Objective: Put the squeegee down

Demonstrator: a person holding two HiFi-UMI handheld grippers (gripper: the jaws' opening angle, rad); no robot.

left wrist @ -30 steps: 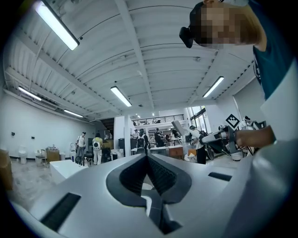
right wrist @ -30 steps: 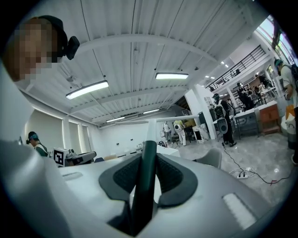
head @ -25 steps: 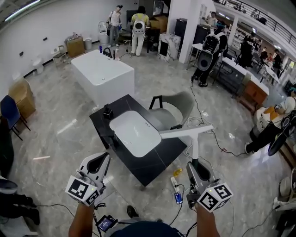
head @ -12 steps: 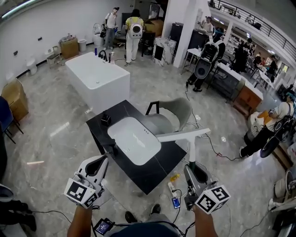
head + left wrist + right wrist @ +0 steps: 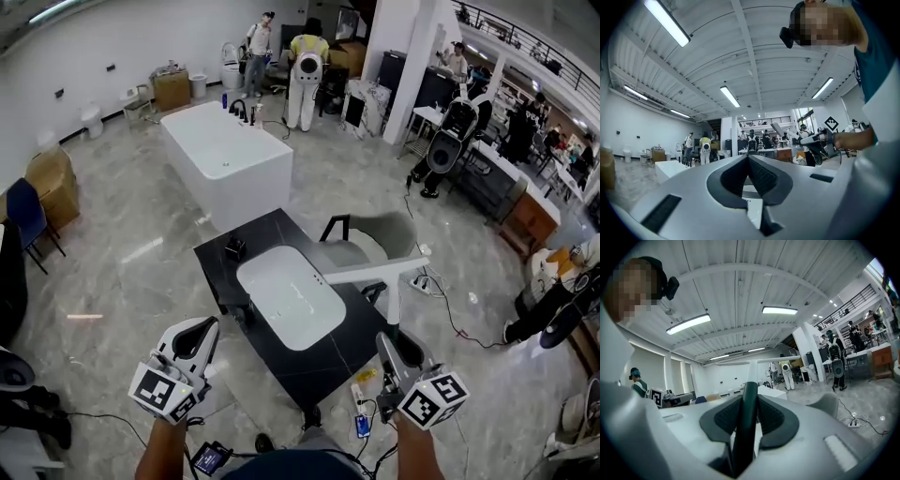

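Dark handle of the squeegee (image 5: 745, 420) sits clamped between the jaws of the right gripper (image 5: 749, 404). Its white shaft rises to a crossbar blade held in the air by the black worktop (image 5: 217, 255) and its white basin (image 5: 291, 298). The left gripper (image 5: 749, 161) has its jaws together and empty.

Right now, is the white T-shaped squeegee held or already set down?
Held, not set down: the right gripper clamps the dark handle of the white T-shaped squeegee.
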